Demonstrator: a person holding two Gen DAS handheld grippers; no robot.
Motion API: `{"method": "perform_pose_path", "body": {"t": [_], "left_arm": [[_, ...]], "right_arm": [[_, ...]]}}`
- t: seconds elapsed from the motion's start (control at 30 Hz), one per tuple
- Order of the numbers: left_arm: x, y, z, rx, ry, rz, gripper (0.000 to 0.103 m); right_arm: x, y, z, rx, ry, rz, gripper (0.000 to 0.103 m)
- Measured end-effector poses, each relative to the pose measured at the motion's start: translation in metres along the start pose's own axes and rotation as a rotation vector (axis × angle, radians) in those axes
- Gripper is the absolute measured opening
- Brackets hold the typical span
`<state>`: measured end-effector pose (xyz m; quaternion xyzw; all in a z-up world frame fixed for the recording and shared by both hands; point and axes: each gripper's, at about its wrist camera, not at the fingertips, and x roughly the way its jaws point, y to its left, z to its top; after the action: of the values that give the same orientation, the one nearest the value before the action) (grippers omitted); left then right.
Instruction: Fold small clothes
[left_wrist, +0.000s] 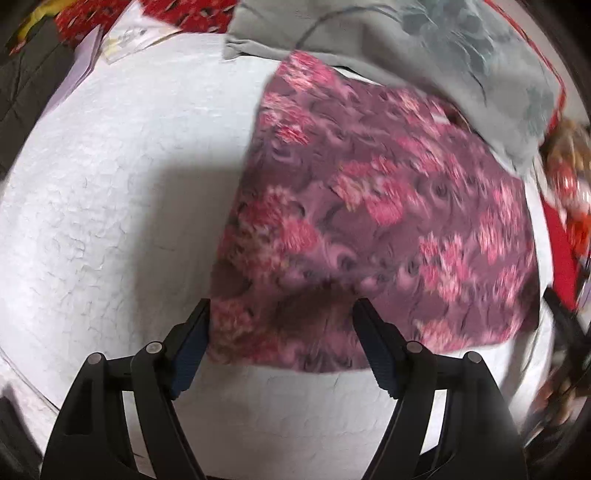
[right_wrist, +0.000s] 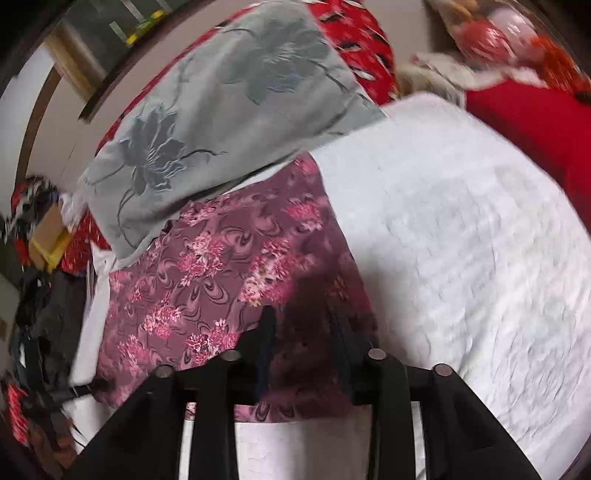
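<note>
A purple cloth with pink flowers (left_wrist: 369, 229) lies flat on the white textured surface (left_wrist: 122, 206); it also shows in the right wrist view (right_wrist: 221, 288). My left gripper (left_wrist: 282, 306) is open, its fingers hovering over the cloth's near left corner. My right gripper (right_wrist: 303, 317) is open, its fingers standing over the cloth's near right edge, which lies between them. Both views are blurred by motion.
A grey cloth with a dark flower print (left_wrist: 443, 55) (right_wrist: 221, 96) overlaps the purple cloth's far edge. Red patterned fabric (right_wrist: 535, 122) and a red-white bundle (right_wrist: 491, 33) lie around the white surface. Dark clothes (right_wrist: 44, 314) are piled at the left.
</note>
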<state>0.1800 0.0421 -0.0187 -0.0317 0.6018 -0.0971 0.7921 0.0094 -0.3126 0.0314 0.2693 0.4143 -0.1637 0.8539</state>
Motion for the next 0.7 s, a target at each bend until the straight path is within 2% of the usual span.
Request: {"method": "perform_pose_path", "body": {"t": [0.03,0.1,0.17,0.27,0.4,0.5,0.53,0.63,0.7], "left_arm": [[0.007,0.003,0.003,-0.017,0.02,0.001,0.076],[0.024,0.005,0.007,-0.024,0.056,0.046,0.076],[0.024,0.0,0.006,0.002,0.035,0.069,0.077],[0.022,-0.011,0.007,0.032,0.03,0.09,0.077],[0.023,-0.014,0.007,0.02,0.027,0.074,0.077],[0.021,-0.014,0.001,0.027,0.028,0.077,0.077],[0.021,-0.013,-0.002,0.026,0.023,0.05,0.077],[0.019,-0.007,-0.007,0.026,0.031,0.036,0.077],[0.006,-0.005,-0.007,0.027,0.019,-0.018,0.077]], "right_arm": [[0.005,0.0,-0.001,-0.013,0.018,-0.018,0.046],[0.027,-0.004,-0.009,-0.017,0.103,-0.062,0.046],[0.027,-0.003,-0.012,-0.037,0.074,-0.08,0.045],[0.024,0.004,-0.006,-0.011,0.099,-0.099,0.047],[0.018,0.01,-0.004,-0.006,0.097,-0.078,0.05],[0.024,0.009,-0.011,-0.006,0.141,-0.085,0.054],[0.024,0.009,-0.013,-0.016,0.139,-0.089,0.054],[0.022,0.013,-0.013,-0.029,0.143,-0.106,0.054],[0.017,0.016,-0.008,-0.022,0.126,-0.102,0.054]]}}
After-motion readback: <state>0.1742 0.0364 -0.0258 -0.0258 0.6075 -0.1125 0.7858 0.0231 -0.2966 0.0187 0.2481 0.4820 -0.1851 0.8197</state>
